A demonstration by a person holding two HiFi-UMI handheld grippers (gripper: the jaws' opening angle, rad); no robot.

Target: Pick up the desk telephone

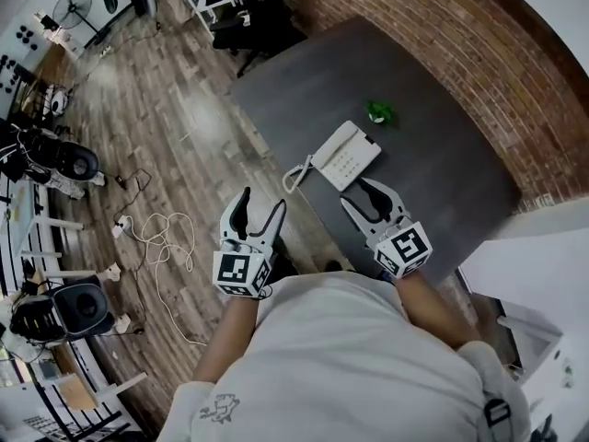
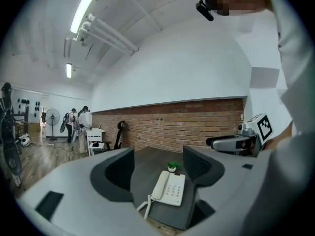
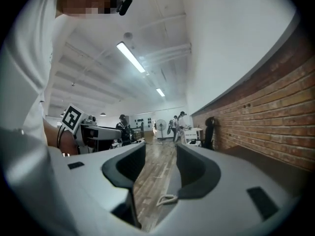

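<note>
The white desk telephone (image 1: 345, 155) lay flat on the dark grey table (image 1: 442, 164), close to the table's near edge. Its handset rested in the cradle, and its coiled cord (image 1: 296, 175) looped off toward the table's corner. A small green plant (image 1: 379, 111) stood on the table just beyond the phone, apart from it. A brick wall (image 1: 414, 26) ran behind the table.

In the head view the left gripper (image 1: 260, 203) hung over the wooden floor (image 1: 156, 127), just off the table's edge and short of the phone. Its jaws were spread wide and gripped nothing. In the left gripper view the phone showed in the gap between them, but farther off and untouched.

The right gripper (image 1: 359, 194) was over the table's near edge, near the phone's closer end and not touching it. Its jaws also stood apart and empty. The right gripper view looked between them across the floor, with only a loop of the cord showing low in the gap.

A tangle of cables (image 1: 161, 238) lay on the floor to the left, and a black office chair (image 1: 262, 21) stood at the table's far end. A standing fan (image 1: 74, 7) and several people (image 2: 81, 119) were in the distance.
</note>
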